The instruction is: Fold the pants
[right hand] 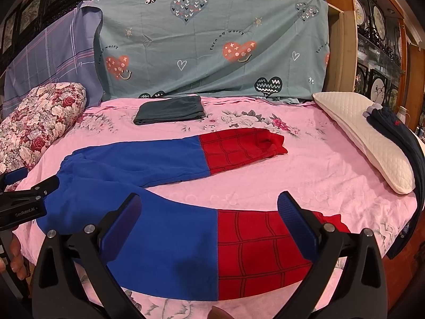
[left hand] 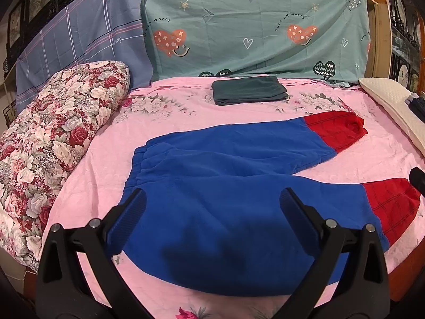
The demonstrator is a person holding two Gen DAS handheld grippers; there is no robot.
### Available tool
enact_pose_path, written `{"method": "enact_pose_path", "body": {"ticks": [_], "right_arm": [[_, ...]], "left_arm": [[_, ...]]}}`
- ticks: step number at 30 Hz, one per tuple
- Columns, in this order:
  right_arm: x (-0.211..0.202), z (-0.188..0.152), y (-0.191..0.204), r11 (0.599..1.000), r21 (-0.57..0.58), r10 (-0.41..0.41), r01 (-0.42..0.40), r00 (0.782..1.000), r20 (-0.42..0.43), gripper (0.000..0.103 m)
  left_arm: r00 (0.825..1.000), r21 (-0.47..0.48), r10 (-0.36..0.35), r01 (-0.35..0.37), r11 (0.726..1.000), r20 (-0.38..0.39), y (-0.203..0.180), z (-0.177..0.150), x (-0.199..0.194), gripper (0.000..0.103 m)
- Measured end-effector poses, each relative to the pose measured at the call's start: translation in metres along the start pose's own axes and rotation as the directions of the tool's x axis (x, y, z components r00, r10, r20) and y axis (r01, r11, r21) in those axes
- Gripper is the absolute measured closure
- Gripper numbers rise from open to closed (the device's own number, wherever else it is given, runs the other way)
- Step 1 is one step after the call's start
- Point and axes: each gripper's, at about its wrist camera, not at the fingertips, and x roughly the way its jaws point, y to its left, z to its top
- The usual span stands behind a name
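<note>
Blue fleece pants with red web-patterned lower legs (left hand: pixel 233 186) spread flat on pink floral bedsheet (left hand: pixel 186 122), waistband toward left, legs splayed apart in a V toward right. No fold made yet, by the look of it.

Left gripper (left hand: pixel 212 207) hovering over near waist and hip area, fingers (left hand: pixel 135 207) wide apart, nothing held. Right gripper (right hand: pixel 209 210) hovering over near leg, about where blue meets red, fingers (right hand: pixel 294 223) likewise spread apart, empty. Contact with fabric: cannot tell from either view.

Handling, judged: soft, thick, limp fleece; light; not slippery; will sag and drag between two grip points rather than hold shape. Elastic waistband gathered, bulkier and firmer, likely a good purchase on left. Ribbed red cuff on right equally so. Best taken at near waistband corner and near cuff, pinching only the near leg, then carried over onto far leg. Risk: snagging the sheet along with the fleece, or near leg folding crooked given the splay.

Also noted: dark green folded garment (left hand: pixel 249 90) near head of bed, well apart from pants; red-and-white floral quilt roll (left hand: pixel 53 146) on left; cream quilted pillow (right hand: pixel 366 143) on right.
</note>
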Motion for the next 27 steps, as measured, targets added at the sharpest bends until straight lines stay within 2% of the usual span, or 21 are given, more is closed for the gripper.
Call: {"method": "enact_pose_path", "body": {"ticks": [27], "right_arm": [[-0.0037, 0.0040, 0.0019, 1.000, -0.015, -0.007, 0.007, 1.000, -0.001, 0.001]], "left_arm": [[1.000, -0.001, 0.001, -0.001, 1.000, 0.000, 0.0044, 0.0000, 0.0004, 0.002]]}}
